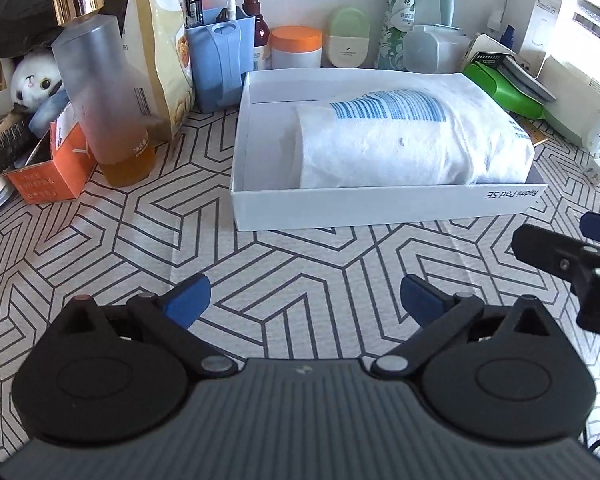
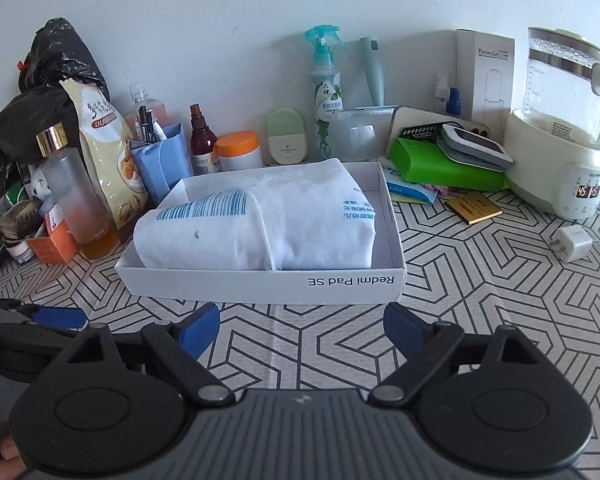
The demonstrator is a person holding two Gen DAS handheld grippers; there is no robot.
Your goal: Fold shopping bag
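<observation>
Tabletop (image 1: 308, 264) surface is covered by a flat cloth printed with a grey-on-white geometric hexagon pattern. A shallow rectangular white cardboard box (image 2: 260, 286), matte and open-topped, is seated on it at 12 o'clock from both grippers. The shopping bag (image 2: 260, 224) is contained inside the box: soft, white, crinkled non-woven fabric, folded into a thick rounded bundle, with blue printed stripes on its upper face and blue characters toward 2 o'clock. A frosted cylindrical bottle (image 1: 100, 92) with a gold cap is stood at 10 o'clock, just beside a glossy snack pouch (image 1: 160, 52). The left gripper (image 1: 304, 300) is held above the cloth at 6 o'clock of the box, blue-padded fingers spread wide, nothing gripped. The right gripper (image 2: 300, 330) is likewise spread wide and empty, near the box's front wall.
</observation>
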